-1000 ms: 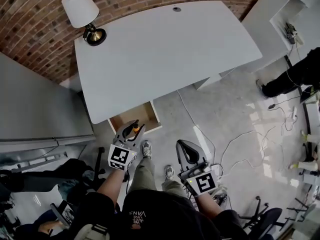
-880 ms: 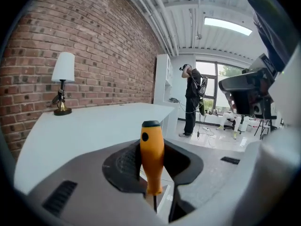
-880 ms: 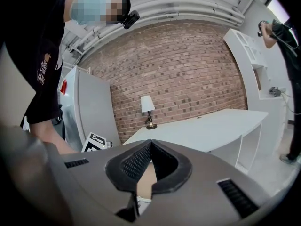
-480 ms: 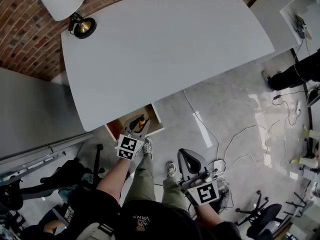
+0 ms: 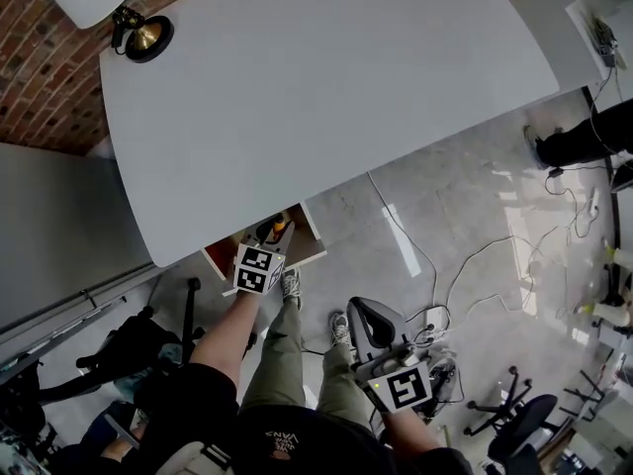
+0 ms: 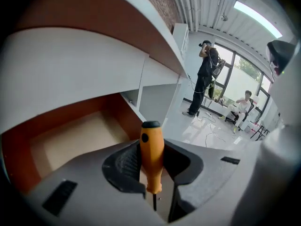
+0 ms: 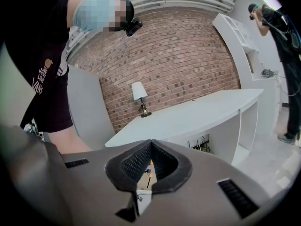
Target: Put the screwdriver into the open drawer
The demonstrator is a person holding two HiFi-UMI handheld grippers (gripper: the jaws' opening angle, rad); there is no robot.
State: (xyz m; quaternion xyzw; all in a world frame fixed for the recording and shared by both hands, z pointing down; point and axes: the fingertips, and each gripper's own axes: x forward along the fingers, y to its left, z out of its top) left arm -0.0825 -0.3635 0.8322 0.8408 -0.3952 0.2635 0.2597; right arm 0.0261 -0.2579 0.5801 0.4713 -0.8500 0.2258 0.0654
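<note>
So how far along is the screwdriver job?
Done: the drawer stands open and the left tool is clamped on the orange screwdriver. In hand: the tool hovers at the drawer's front edge. Left: carry it inside and release. The right tool is shut, empty.

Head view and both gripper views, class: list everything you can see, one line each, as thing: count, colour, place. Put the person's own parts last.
desk: one, white, upper half of the head view
lamp: one, white shade and brass base, desk's far left corner
drawer: one, brown inside, open under the desk's near edge
screwdriver: one, orange handle, clamped in the left tongs above the drawer
brick wall: one, red-brown, behind the desk
cables: several, pale, on the floor at right
other people: two, one standing in black, one seated in white, by the windows
left tongs: one, grey, shut on the screwdriver
right tongs: one, grey, shut and empty
</note>
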